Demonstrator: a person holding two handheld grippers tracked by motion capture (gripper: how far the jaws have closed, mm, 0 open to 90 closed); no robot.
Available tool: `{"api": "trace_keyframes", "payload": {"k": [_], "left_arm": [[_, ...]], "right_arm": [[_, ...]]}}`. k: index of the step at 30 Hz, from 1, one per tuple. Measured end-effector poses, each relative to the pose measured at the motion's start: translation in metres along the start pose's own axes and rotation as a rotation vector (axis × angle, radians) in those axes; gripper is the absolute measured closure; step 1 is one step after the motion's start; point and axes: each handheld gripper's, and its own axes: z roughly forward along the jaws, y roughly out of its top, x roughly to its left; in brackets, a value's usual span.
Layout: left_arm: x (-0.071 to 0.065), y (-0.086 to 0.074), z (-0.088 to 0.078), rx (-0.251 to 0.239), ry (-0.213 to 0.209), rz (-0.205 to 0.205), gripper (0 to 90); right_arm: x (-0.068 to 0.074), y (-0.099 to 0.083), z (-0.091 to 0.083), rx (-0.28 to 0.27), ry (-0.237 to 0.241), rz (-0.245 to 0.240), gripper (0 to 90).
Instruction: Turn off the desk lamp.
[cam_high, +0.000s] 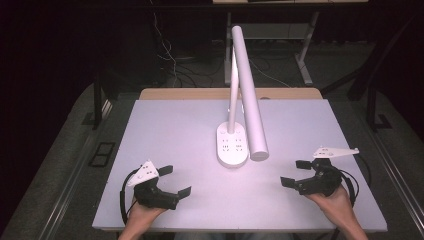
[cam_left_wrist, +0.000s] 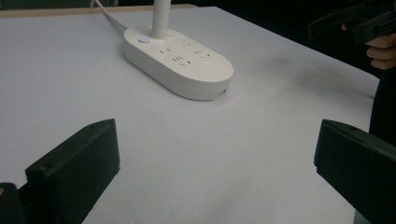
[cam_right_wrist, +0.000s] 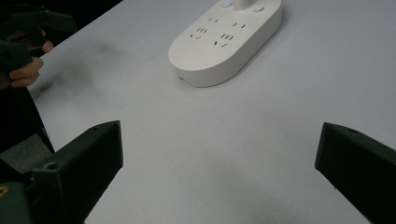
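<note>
Quantity on tabletop (cam_high: 170, 130): one desk lamp (cam_high: 233, 145) (socket base, at 12 o'clock); two grippers, left gripper (cam_high: 176, 181), right gripper (cam_high: 294, 172).

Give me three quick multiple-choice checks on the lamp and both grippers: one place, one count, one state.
1. Where does the desk lamp base stand?
A. mid-table, between the grippers
B. at the left edge
C. on the floor

2. How many socket groups does the base top carry?
A. one
B. four
C. nine

3. How do the left gripper and right gripper stand?
A. both shut
B. both open, holding nothing
C. one clamps the lamp

Key: 1 A, the high view shows it centred; 2 B, the right gripper view shows four; 3 B, jaws stand wide apart over bare table.
</note>
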Motion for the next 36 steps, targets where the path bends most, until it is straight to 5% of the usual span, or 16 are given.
{"api": "trace_keyframes", "payload": {"k": [36], "left_arm": [[0.001,0.0,0.0,-0.003,0.0,-0.008,0.0]], "right_arm": [[-0.009,0.061,0.023,0.053,-0.016,-0.051,0.9]]}}
